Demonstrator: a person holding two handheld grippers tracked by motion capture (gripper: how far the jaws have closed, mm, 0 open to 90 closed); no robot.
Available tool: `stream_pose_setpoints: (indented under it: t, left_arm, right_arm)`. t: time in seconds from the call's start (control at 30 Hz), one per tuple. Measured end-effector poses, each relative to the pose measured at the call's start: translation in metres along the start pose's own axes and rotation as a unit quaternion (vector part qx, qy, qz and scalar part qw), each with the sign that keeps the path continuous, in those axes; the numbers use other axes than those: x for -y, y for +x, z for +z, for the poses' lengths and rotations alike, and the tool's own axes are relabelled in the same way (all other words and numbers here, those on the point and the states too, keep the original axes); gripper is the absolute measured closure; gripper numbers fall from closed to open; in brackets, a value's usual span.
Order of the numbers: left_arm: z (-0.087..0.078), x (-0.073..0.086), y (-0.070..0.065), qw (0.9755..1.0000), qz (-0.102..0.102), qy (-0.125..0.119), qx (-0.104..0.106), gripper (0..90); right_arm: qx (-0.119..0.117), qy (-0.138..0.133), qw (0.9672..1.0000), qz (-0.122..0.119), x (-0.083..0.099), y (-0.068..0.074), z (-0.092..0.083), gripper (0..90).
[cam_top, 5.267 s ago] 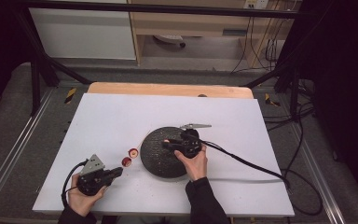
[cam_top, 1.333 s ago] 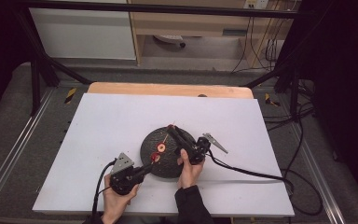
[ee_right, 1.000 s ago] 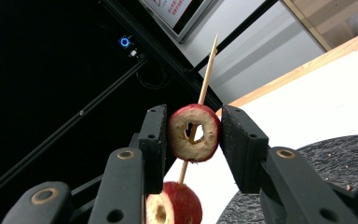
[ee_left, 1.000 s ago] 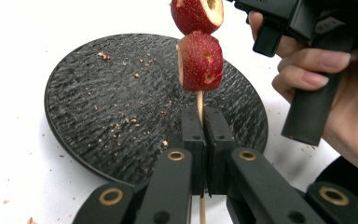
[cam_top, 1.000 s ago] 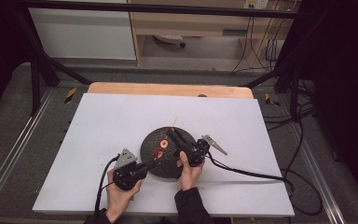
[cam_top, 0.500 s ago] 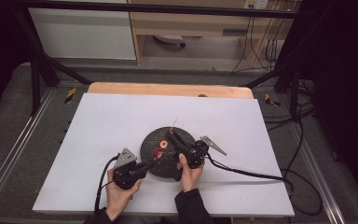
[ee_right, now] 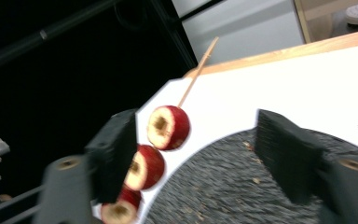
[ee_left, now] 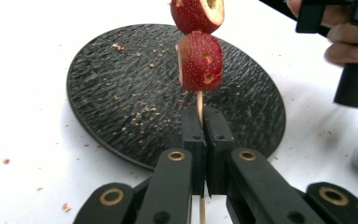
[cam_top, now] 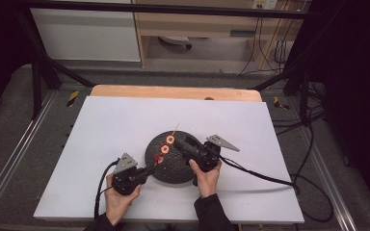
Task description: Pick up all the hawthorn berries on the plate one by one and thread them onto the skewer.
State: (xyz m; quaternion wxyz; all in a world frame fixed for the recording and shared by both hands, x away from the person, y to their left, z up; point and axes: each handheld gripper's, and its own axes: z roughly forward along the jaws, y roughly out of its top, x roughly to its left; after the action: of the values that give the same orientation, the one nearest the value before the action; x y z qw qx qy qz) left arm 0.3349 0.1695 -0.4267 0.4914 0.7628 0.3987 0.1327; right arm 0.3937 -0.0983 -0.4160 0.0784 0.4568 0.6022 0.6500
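R gripper (cam_top: 185, 144) jaws have just opened off top hawthorn slice (cam_top: 170, 139); L gripper (cam_top: 150, 169) pinches skewer (ee_left: 199, 106) shut, over plate (cam_top: 173, 171) near table's front edge. Step: threading. Next: fetch another slice.

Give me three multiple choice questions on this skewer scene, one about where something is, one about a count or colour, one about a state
1. Where is the skewer held? A over the black plate; B on the floor; C on the wooden edge.
2. What colour are the fruit pieces? A green; B red; C blue.
3. How does the left gripper stand? A wide open; B shut on the skewer; C lying flat on the table.

Answers: 1 A, the high view shows it above the plate. 2 B, red skin in both gripper views. 3 B, its jaws pinch the stick.
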Motion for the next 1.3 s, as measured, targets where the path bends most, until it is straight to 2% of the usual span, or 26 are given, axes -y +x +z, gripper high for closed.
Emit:
stream_pose_setpoints:
  t: [0.1,0.23,0.37,0.47,0.63,0.83,0.93,1.1,1.17,1.27,1.3]
  left_arm:
    - [-0.002,0.001,0.003,1.0000,0.005,0.004,-0.001,88.1]
    - [-0.004,0.001,0.006,0.9999,0.009,0.010,0.003,88.0]
    - [-0.006,0.000,0.009,0.9998,0.011,0.015,0.003,88.0]
    - [-0.008,0.000,0.010,0.9998,0.013,0.017,0.002,87.9]
    - [-0.010,-0.001,0.012,0.9996,0.016,0.023,0.002,87.9]
    - [-0.010,-0.004,0.014,0.9991,0.021,0.035,0.004,87.9]
    - [-0.011,-0.006,0.016,0.9989,0.023,0.041,0.006,87.9]
    - [-0.012,-0.011,0.021,0.9982,0.025,0.055,-0.001,87.9]
    - [-0.012,-0.015,0.023,0.9979,0.026,0.059,-0.002,87.9]
    - [-0.011,-0.022,0.024,0.9969,0.037,0.069,-0.006,87.9]
    - [-0.011,-0.024,0.024,0.9967,0.040,0.071,-0.007,87.9]
  right_arm:
    - [0.009,0.031,0.9992,-0.025,-0.003,-0.002,-0.002,21.3]
    - [0.021,0.076,0.9952,-0.058,-0.005,-0.007,-0.006,10.6]
    - [0.029,0.113,0.9886,-0.095,-0.006,-0.013,-0.010,6.3]
    - [0.030,0.135,0.9843,-0.110,-0.006,-0.019,-0.016,4.2]
    - [0.040,0.175,0.9736,-0.142,-0.005,-0.031,-0.031,1.1]
    - [0.047,0.206,0.9632,-0.166,-0.001,-0.047,-0.052,0.6]
    - [0.051,0.218,0.9592,-0.173,0.002,-0.056,-0.063,0.6]
    - [0.040,0.244,0.9504,-0.188,0.006,-0.068,-0.079,0.9]
    - [0.046,0.247,0.9489,-0.190,0.006,-0.072,-0.085,1.1]
    - [0.051,0.246,0.9493,-0.189,0.007,-0.078,-0.093,1.0]
    - [0.053,0.248,0.9484,-0.191,0.008,-0.080,-0.096,0.9]
